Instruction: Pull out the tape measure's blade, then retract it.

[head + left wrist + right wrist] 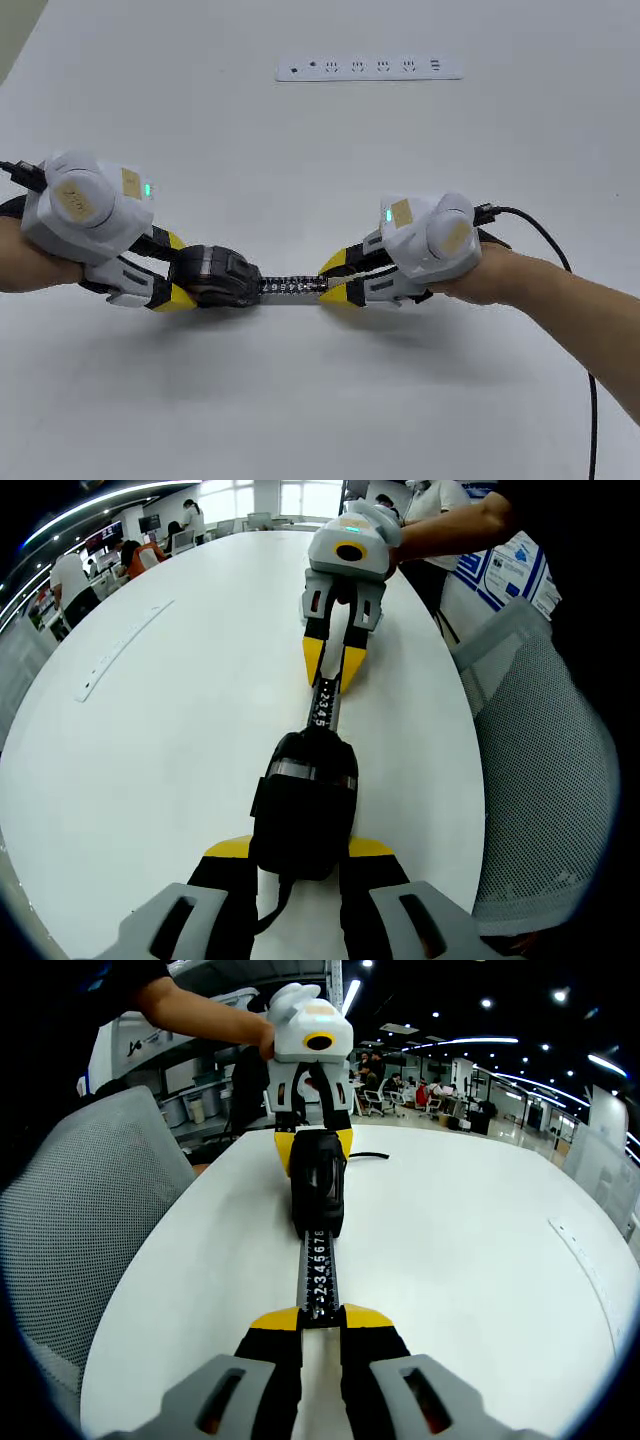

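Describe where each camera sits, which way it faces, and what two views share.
Head view: from the headset, down onto the table; left hand and right hand show.
Left gripper view: on the left gripper, facing the right gripper; own jaws clamp the tape measure.
Right gripper view: opposite, facing the left gripper; own jaws pinch the blade.
Shared: tape measure and blade.

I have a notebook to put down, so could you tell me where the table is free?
The table is bare between the power strip and the tape measure, and again along the near edge. The middle line is crowded: left tool, tape measure, blade, right tool.
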The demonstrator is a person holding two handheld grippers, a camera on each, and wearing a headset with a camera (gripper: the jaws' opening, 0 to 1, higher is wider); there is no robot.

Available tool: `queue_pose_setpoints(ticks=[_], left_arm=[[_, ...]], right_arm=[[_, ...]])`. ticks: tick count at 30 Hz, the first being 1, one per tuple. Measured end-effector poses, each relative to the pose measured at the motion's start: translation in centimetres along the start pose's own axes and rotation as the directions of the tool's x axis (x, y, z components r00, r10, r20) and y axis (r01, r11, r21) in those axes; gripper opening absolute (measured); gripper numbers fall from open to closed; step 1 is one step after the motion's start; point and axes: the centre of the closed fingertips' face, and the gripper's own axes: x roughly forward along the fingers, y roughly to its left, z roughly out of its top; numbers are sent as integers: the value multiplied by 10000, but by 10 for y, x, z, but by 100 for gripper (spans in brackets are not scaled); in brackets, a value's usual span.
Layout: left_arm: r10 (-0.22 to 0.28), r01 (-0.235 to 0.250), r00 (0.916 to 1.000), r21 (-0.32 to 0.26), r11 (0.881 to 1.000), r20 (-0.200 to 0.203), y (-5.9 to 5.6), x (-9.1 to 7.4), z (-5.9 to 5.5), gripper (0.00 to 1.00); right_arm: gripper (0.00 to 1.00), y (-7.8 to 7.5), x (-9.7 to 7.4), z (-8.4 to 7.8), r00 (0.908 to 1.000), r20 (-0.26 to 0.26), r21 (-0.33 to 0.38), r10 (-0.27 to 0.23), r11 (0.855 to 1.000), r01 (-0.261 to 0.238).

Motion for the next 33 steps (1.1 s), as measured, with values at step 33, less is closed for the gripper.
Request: queue_pose_setpoints(ticks=[33], left_arm=[[-27, 27, 10000, -37, 10000, 18, 0, 1, 1, 28]], right_arm=[[12, -4, -29, -26, 9995, -294, 90, -68, 9999, 71]])
